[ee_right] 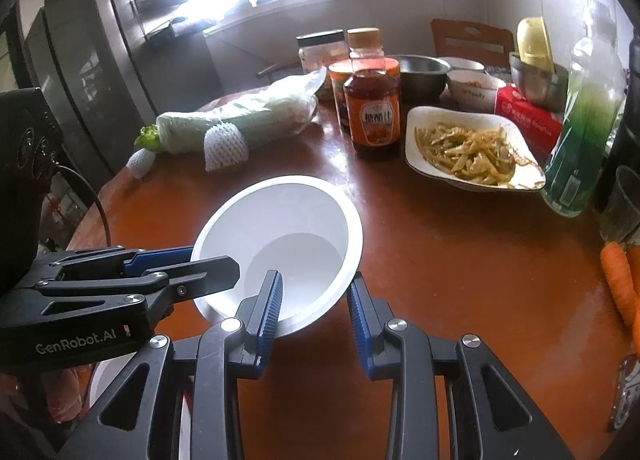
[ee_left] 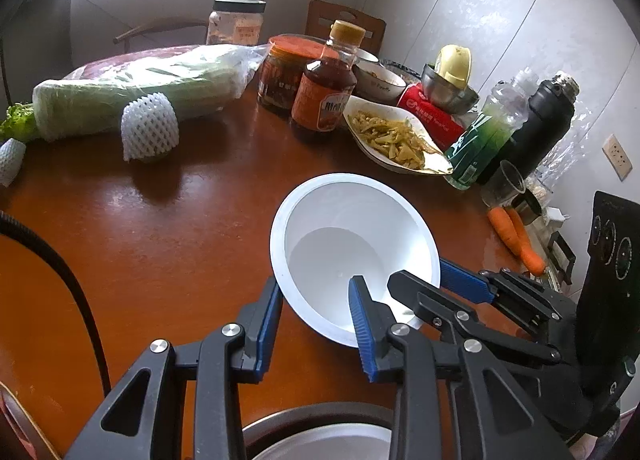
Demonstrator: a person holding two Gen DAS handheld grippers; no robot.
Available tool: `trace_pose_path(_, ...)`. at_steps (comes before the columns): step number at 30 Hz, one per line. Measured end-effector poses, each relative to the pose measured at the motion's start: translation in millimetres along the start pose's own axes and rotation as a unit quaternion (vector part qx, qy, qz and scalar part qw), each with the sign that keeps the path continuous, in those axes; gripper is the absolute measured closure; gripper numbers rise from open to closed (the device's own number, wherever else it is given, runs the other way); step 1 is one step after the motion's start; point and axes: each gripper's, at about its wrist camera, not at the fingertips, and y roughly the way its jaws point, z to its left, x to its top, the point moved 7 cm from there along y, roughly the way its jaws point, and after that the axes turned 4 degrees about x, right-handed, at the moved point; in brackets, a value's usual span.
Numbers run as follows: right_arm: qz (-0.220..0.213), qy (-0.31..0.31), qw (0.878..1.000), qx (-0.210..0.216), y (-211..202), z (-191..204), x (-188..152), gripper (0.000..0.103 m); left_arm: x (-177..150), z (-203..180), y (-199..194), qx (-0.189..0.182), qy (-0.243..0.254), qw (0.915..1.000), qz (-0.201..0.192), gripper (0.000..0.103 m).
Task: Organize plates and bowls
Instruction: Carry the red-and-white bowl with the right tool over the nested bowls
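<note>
Both the left gripper (ee_left: 316, 324) and right gripper (ee_right: 314, 314) straddle the near rim of the tilted white bowl (ee_left: 352, 244), fingers spread; bare table (ee_left: 160, 240) lies left

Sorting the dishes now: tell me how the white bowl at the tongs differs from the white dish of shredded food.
The white bowl is round and deep; the white dish is shallow with pointed corners. The bowl is empty and tilted, both tongs straddling its rim; the dish is full, lies flat, untouched. Both are white, on the brown table.
</note>
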Motion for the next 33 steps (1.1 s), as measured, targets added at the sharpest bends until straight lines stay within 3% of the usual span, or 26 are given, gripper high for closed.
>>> trace_pose_path(33,-0.051,-0.039,0.998,-0.001,-61.9,53.3,-7.1,0.068,-25.4,-4.3,-71.8,0.012,0.019,0.9981,-0.058,0.069)
